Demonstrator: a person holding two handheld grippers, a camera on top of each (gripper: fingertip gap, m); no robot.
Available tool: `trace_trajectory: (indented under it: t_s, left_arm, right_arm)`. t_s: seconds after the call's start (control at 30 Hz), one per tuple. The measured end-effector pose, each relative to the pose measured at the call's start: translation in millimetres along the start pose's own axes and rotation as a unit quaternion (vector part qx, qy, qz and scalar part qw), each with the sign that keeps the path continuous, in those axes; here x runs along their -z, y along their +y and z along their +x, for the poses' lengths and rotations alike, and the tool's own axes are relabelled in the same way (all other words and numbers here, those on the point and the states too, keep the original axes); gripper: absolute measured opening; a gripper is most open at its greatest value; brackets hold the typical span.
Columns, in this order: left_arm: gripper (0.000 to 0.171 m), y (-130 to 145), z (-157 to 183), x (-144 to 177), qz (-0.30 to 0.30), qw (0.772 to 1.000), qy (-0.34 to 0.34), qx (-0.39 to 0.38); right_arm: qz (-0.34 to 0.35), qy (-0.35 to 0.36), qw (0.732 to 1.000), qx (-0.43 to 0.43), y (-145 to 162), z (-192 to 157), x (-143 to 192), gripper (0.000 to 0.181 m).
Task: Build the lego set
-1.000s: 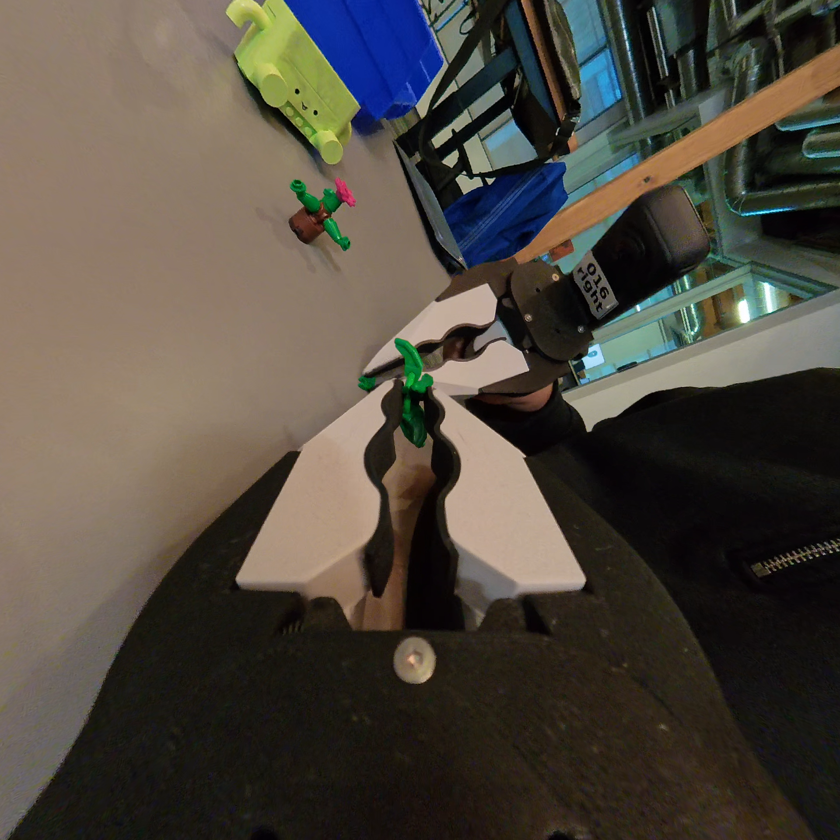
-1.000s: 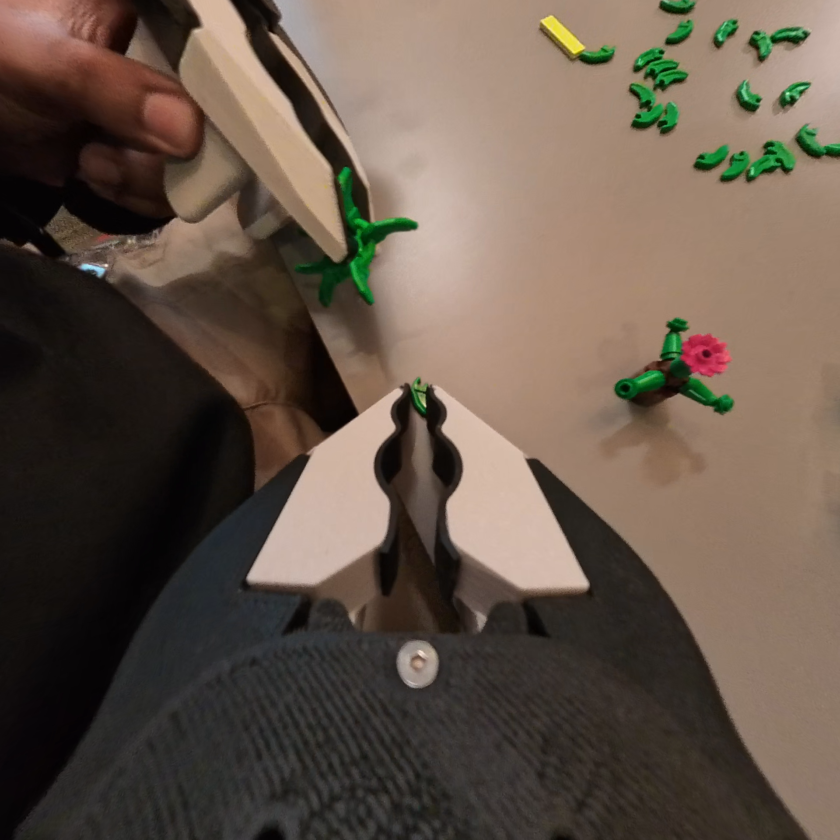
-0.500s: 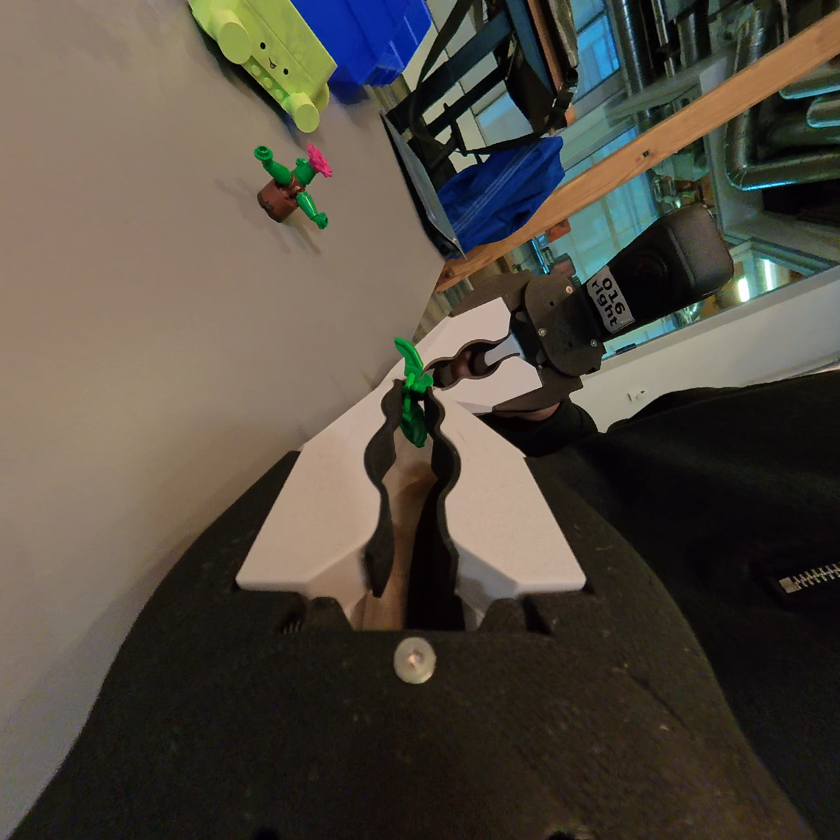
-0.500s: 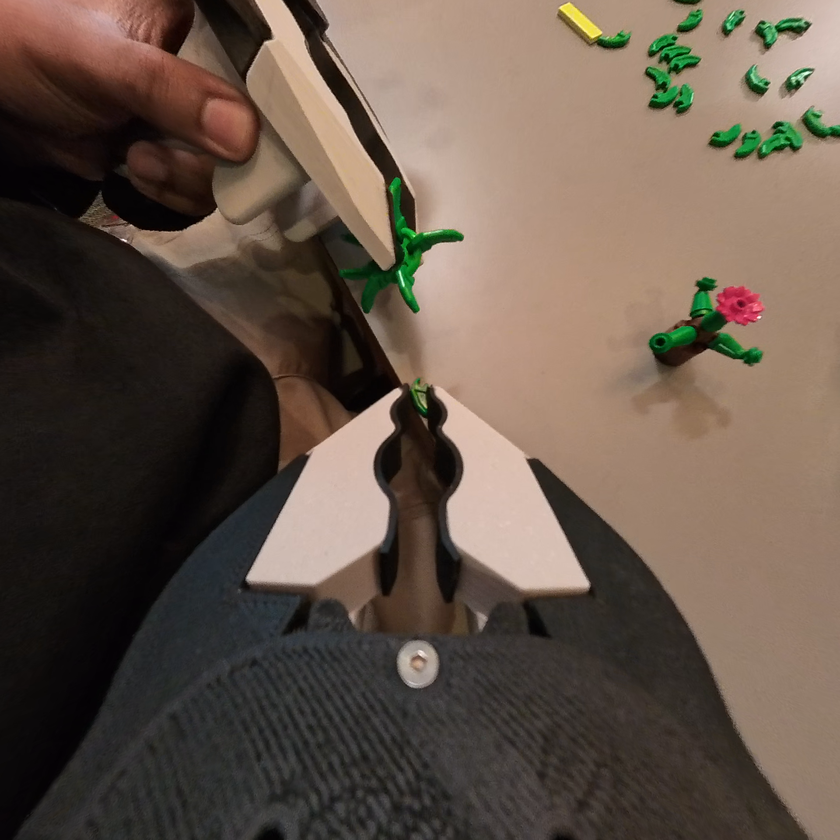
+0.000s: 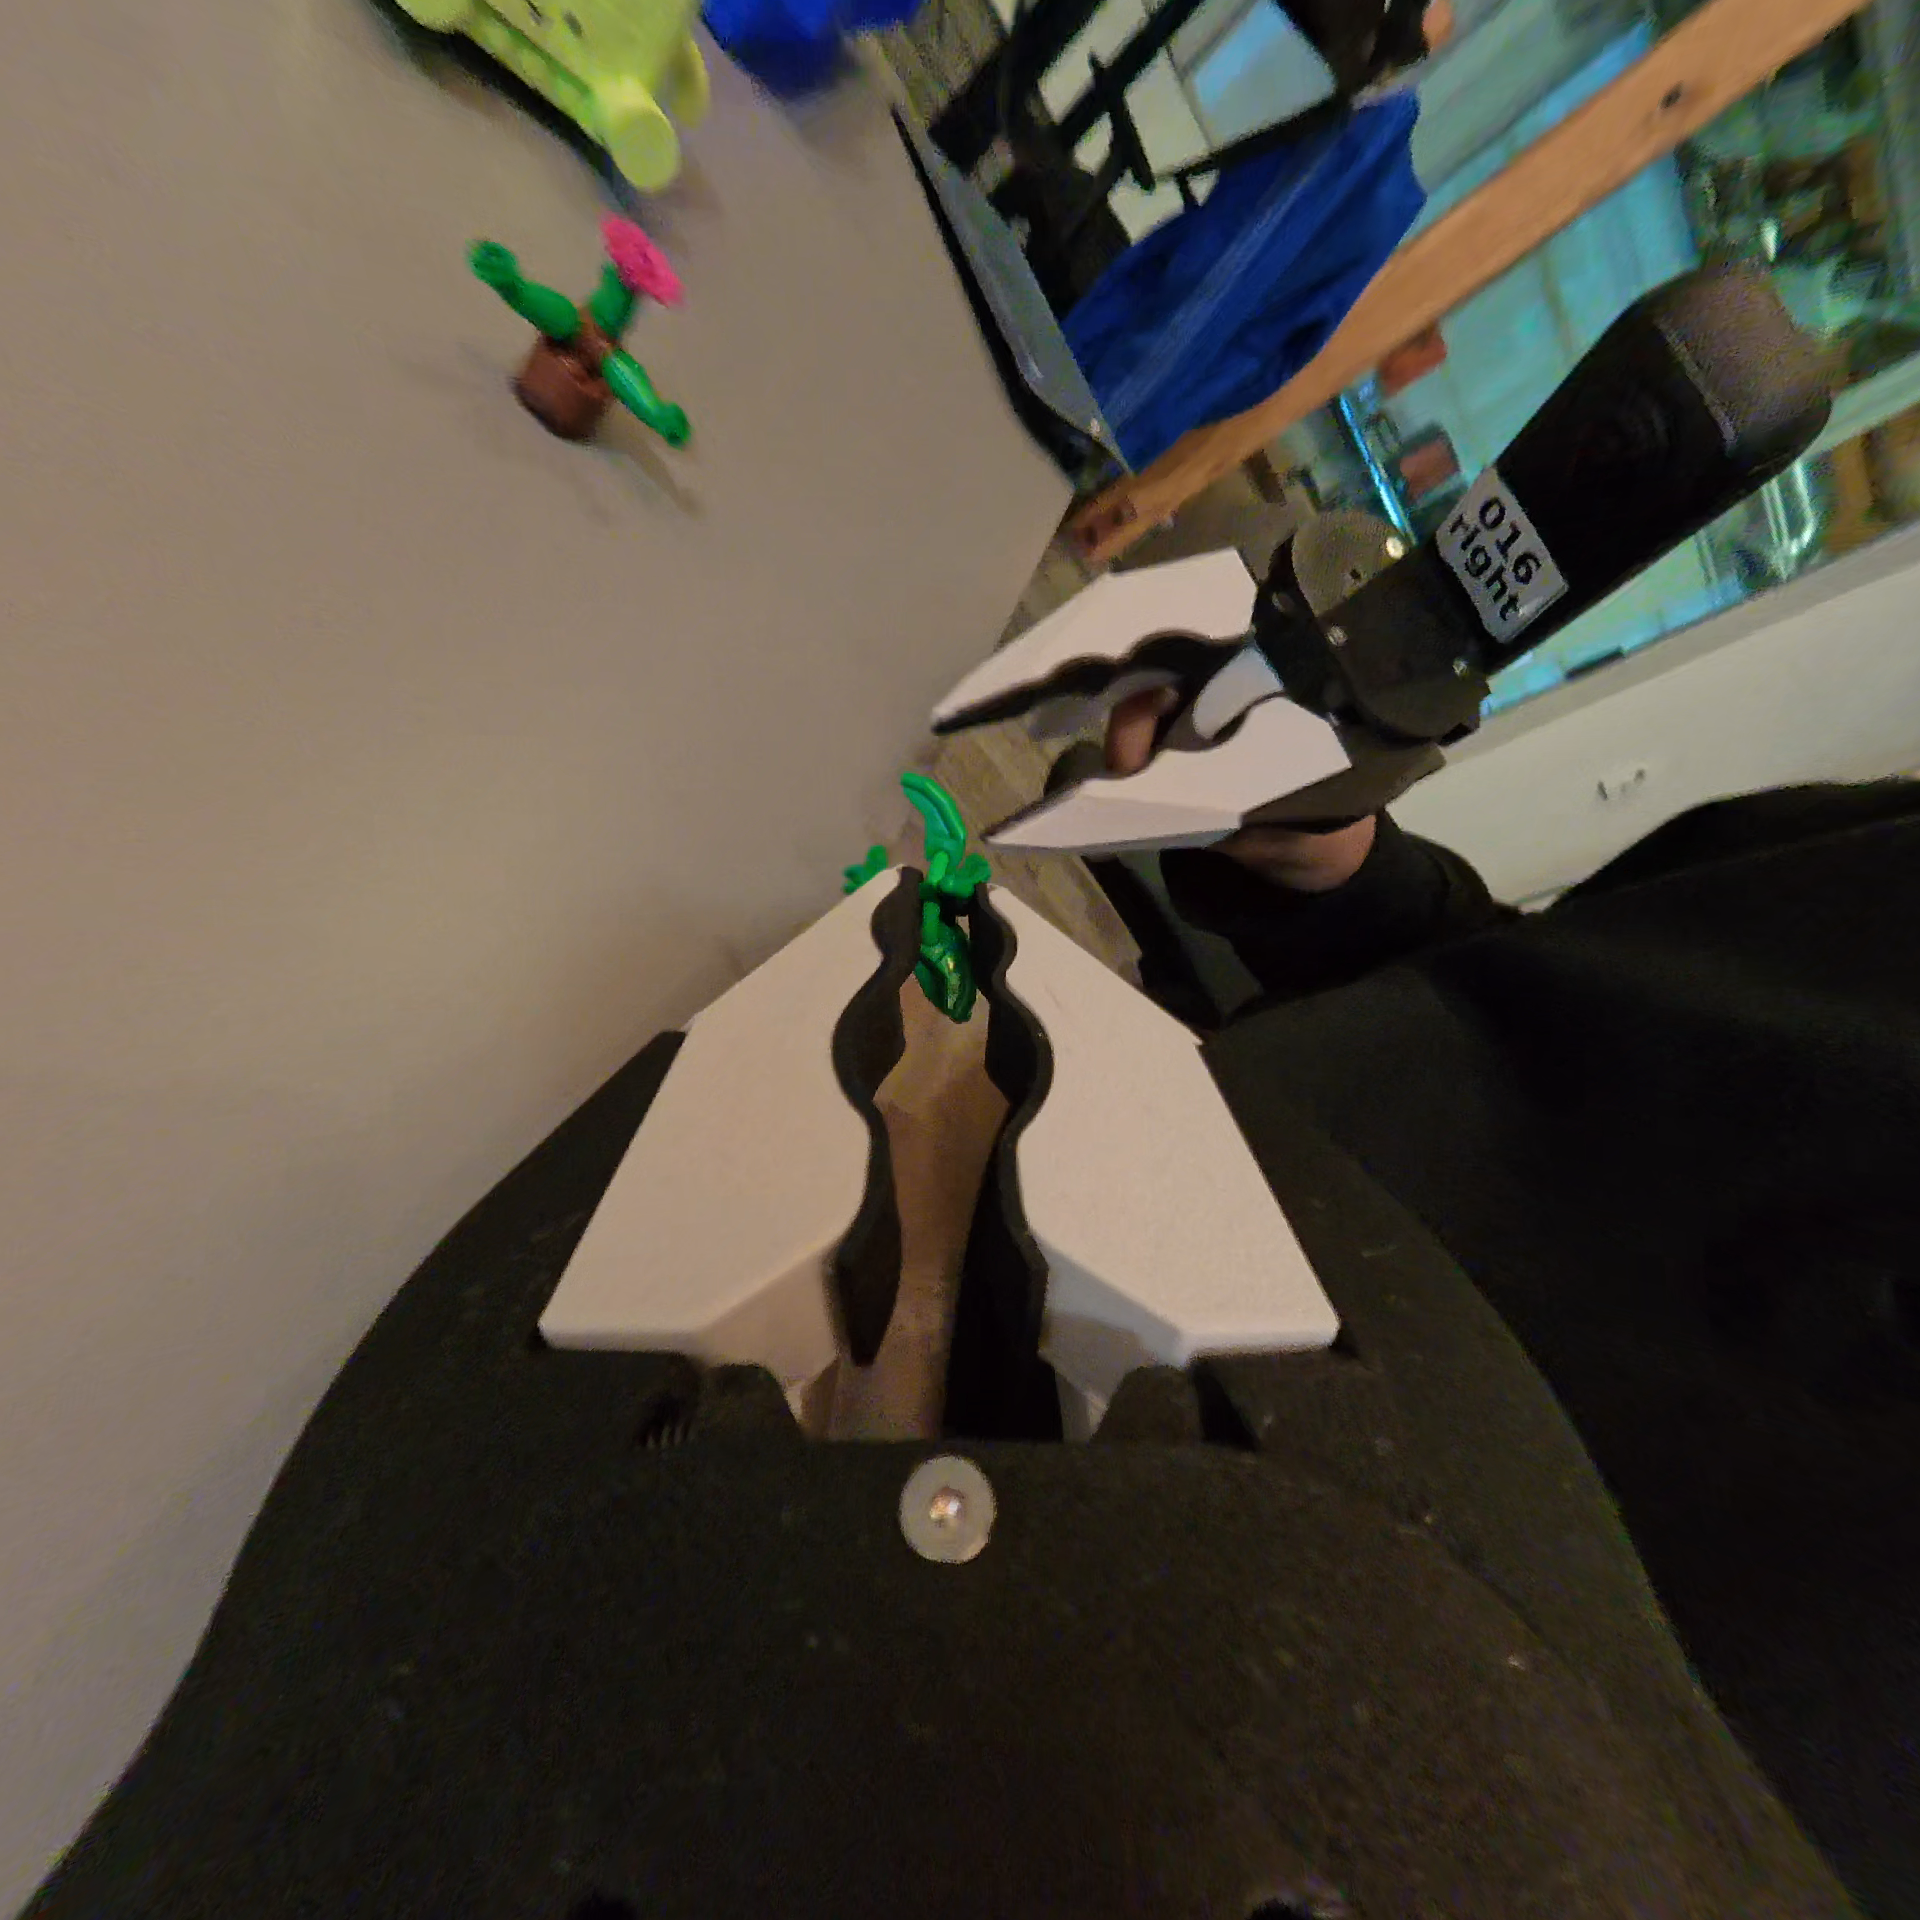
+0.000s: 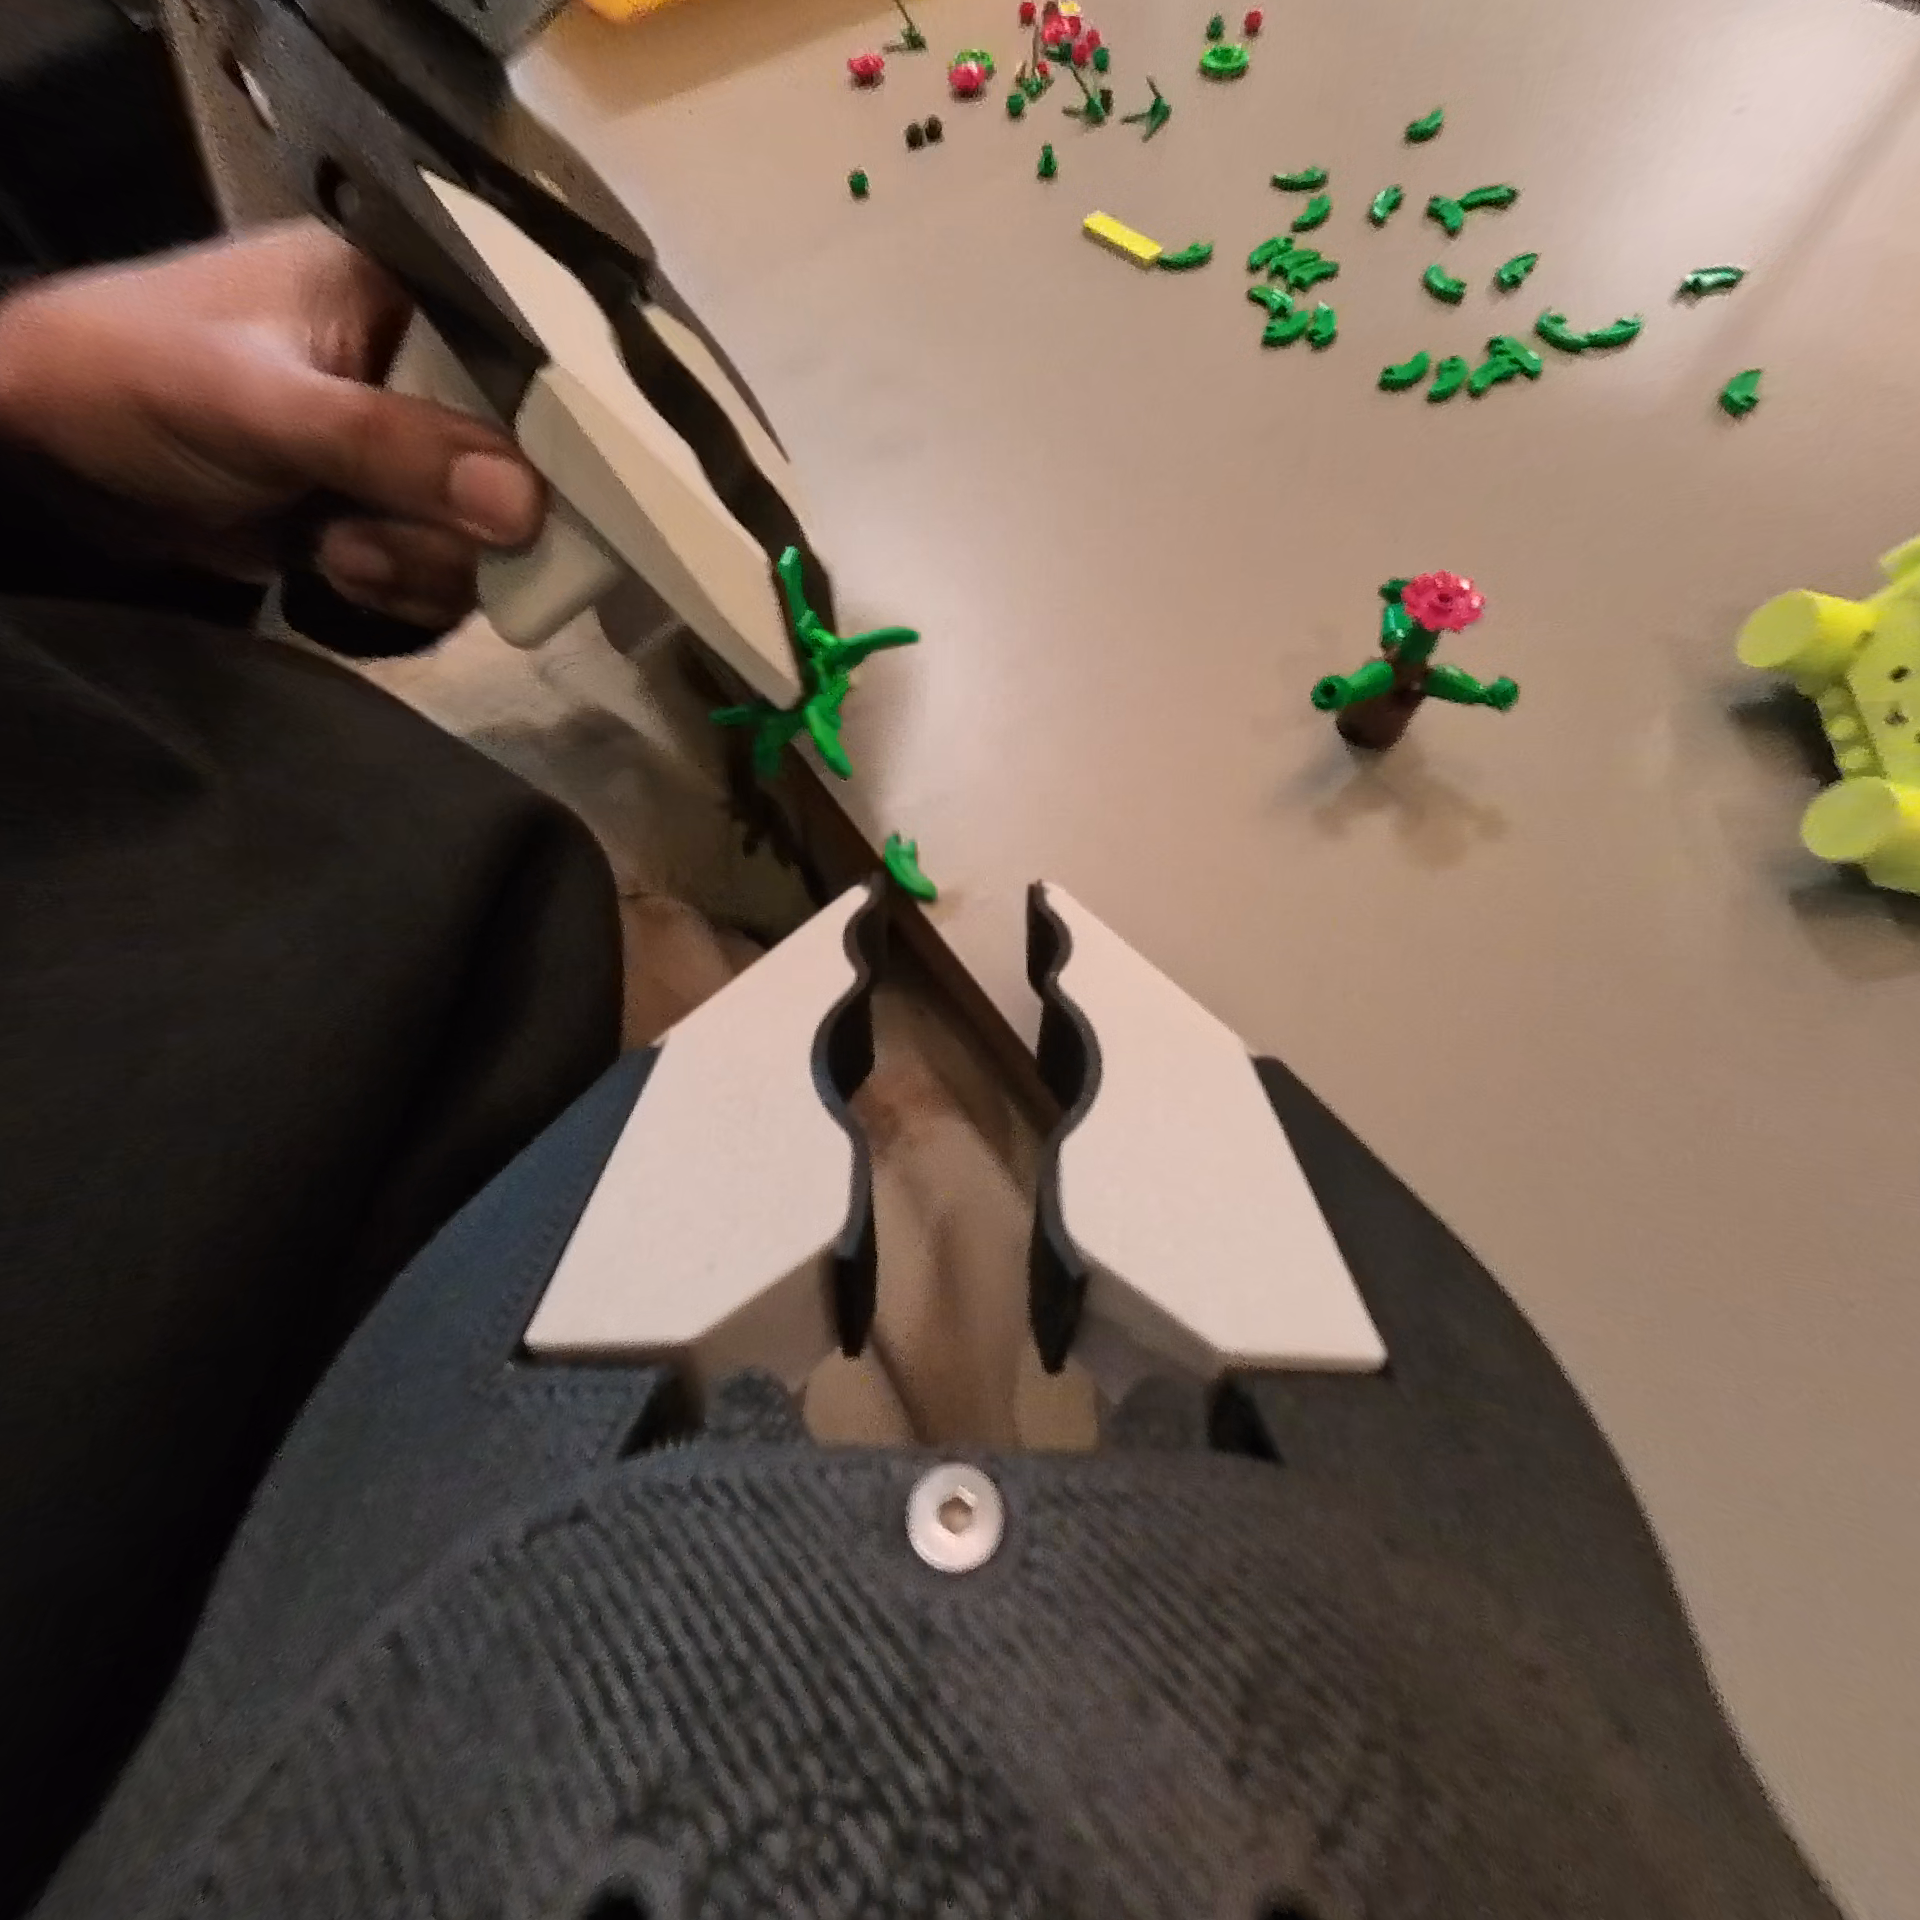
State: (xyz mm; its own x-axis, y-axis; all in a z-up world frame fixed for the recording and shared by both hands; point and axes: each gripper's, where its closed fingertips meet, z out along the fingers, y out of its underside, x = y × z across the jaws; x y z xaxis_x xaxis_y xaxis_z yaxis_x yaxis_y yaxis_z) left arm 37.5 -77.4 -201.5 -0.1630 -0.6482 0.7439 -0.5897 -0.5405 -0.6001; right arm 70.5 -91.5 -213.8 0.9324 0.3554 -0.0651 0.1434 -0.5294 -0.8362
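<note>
While left gripper (image 5: 930, 909) pinches leaf stem (image 5: 940, 883), stem's long axis along jaws.

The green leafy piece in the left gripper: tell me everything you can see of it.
The green leafy piece is glossy plastic, several thin curved leaves spreading from one centre. It is pinched at the tip of the left gripper, whose jaws are shut on it, held above the table near its edge. Some leaves stick out past the fingertips, one lies between the pads. Nothing else touches it.
</note>
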Motion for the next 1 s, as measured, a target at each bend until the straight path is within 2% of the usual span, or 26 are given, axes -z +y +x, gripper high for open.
trace_trajectory:
  t_s: [0.1,0.2,0.43,0.63,1.0]
  left_arm:
    - [0.006,13.3,13.7,-6.9,-0.027,1.0,0.009,-0.004]
    - [0.006,18.6,7.7,-8.0,-0.037,0.998,-0.033,-0.031]
    - [0.006,18.5,-2.8,-10.5,-0.045,0.997,-0.056,-0.032]
    - [0.006,14.3,0.7,-10.7,-0.035,0.999,-0.033,-0.013]
    - [0.006,6.2,-2.9,-5.2,-0.022,0.999,-0.038,-0.011]
  right_arm:
    - [-0.034,0.044,0.995,0.079,15.6,0.5,1.4,0.025]
    - [-0.035,0.059,0.988,0.138,16.5,-6.9,-6.1,0.024]
    - [-0.041,0.026,0.99,0.133,14.7,-10.6,-23.4,0.027]
    - [-0.037,0.012,0.99,0.137,14.2,-14.4,-23.3,0.021]
    - [-0.025,-0.007,0.993,0.115,14.0,-19.7,-20.3,0.017]
